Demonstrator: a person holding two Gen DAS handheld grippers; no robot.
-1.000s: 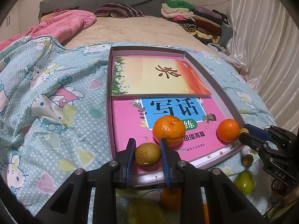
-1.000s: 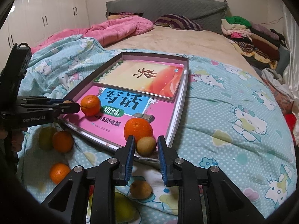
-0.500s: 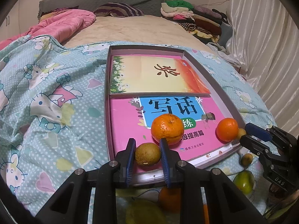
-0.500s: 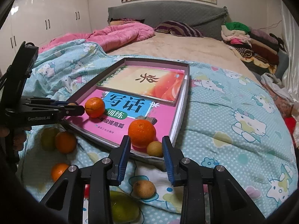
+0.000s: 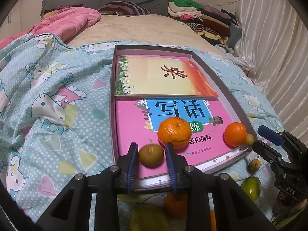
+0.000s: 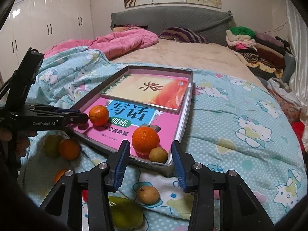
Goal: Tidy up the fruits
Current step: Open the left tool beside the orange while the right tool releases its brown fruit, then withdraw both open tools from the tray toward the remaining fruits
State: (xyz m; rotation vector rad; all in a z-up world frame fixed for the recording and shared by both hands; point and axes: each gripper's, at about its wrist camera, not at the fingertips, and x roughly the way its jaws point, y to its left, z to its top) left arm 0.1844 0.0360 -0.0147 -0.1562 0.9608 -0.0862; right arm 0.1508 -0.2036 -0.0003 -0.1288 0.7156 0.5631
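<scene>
A shallow grey box (image 5: 238, 113) lined with books lies on the bed. My left gripper (image 5: 152, 156) is shut on a small brown fruit (image 5: 151, 155) over the box's near edge, beside an orange (image 5: 174, 132). A second orange (image 5: 235, 134) and a small brown fruit (image 5: 249, 139) lie in the box's right corner. My right gripper (image 6: 150, 161) is open and empty just outside that corner, where the orange (image 6: 145, 140) and small fruit (image 6: 158, 155) rest. The left gripper (image 6: 77, 117) shows at the left in the right wrist view.
Loose fruit lies on the Hello Kitty quilt (image 6: 240, 127) in front of the box: a brown fruit (image 6: 148, 194), a green fruit (image 6: 125, 214), oranges (image 6: 69, 149) and a green one (image 5: 251, 187). Folded clothes (image 6: 256, 46) are stacked at the far right.
My right gripper has opened, left its small brown fruit in the box corner and drawn back. My left gripper still holds its fruit, barely moved.
</scene>
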